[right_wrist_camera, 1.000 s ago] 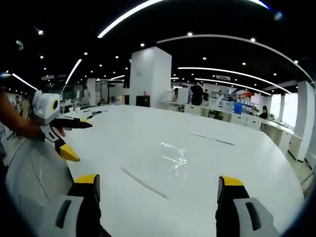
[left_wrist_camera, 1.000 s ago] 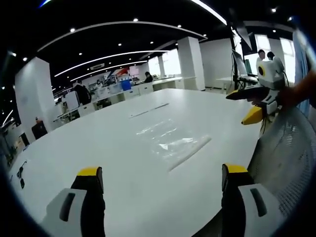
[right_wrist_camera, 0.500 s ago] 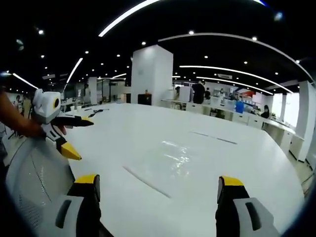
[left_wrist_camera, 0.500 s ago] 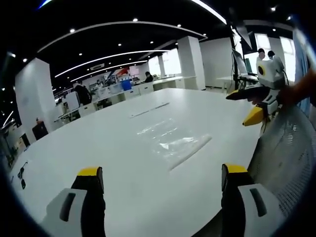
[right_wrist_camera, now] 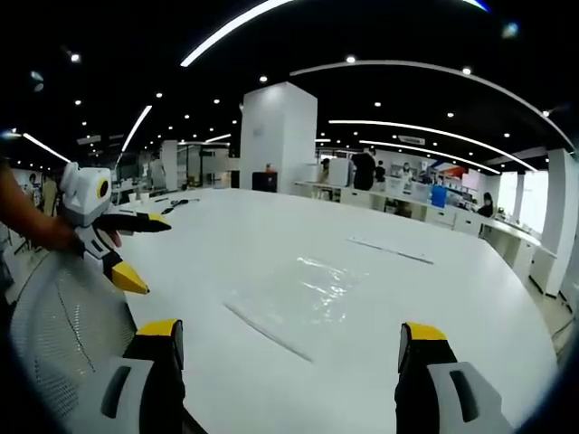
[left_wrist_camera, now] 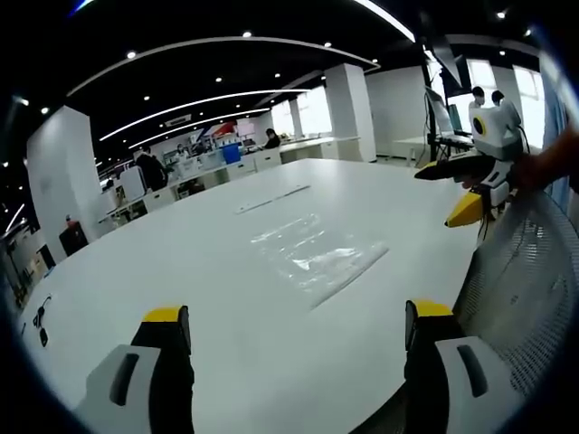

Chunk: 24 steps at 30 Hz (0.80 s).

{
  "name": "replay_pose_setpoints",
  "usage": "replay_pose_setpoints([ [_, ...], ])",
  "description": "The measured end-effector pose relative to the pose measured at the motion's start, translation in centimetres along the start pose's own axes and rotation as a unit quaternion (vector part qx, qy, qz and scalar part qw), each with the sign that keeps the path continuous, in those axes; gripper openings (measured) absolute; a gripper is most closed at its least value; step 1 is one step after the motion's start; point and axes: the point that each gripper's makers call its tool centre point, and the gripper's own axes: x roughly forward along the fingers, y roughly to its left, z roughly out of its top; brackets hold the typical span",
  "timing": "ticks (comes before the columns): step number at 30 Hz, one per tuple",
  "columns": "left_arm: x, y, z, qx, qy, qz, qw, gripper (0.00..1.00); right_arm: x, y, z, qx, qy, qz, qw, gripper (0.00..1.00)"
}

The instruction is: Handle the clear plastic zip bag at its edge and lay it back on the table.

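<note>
Zip bag (left_wrist_camera: pixel 318 257) lies flat mid table (left_wrist_camera: pixel 136 271), prob. untouched; left gripper (left_wrist_camera: pixel 294 334) and right gripper (right_wrist_camera: pixel 288 348) spread wide, held back w/ bare top between.

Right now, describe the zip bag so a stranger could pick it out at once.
Look at the big white table ahead of both grippers. Near its front edge, roughly midway between them, the clear zip bag lies flat. Its glossy wrinkled film and straight zip strip set it apart from the thin strip lying farther back.
</note>
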Motion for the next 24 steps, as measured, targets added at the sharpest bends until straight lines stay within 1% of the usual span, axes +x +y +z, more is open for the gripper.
replay_pose_setpoints([
  [6, 0.00, -0.07, -0.04, 0.002, 0.002, -0.002, 1.0000, 0.98, -0.09, -0.29, 0.20, -0.003, -0.005, -0.007, 1.0000, 1.00],
  [13, 0.04, -0.01, -0.12, 0.003, 0.003, -0.001, 1.0000, 0.98, -0.16, -0.20, 0.16, -0.003, -0.002, -0.009, 1.0000, 1.00],
  [24, 0.04, 0.00, -0.22, 0.003, 0.006, -0.001, 1.0000, 0.97, -0.19, -0.20, 0.30, -0.003, -0.004, -0.010, 0.9999, 1.00],
])
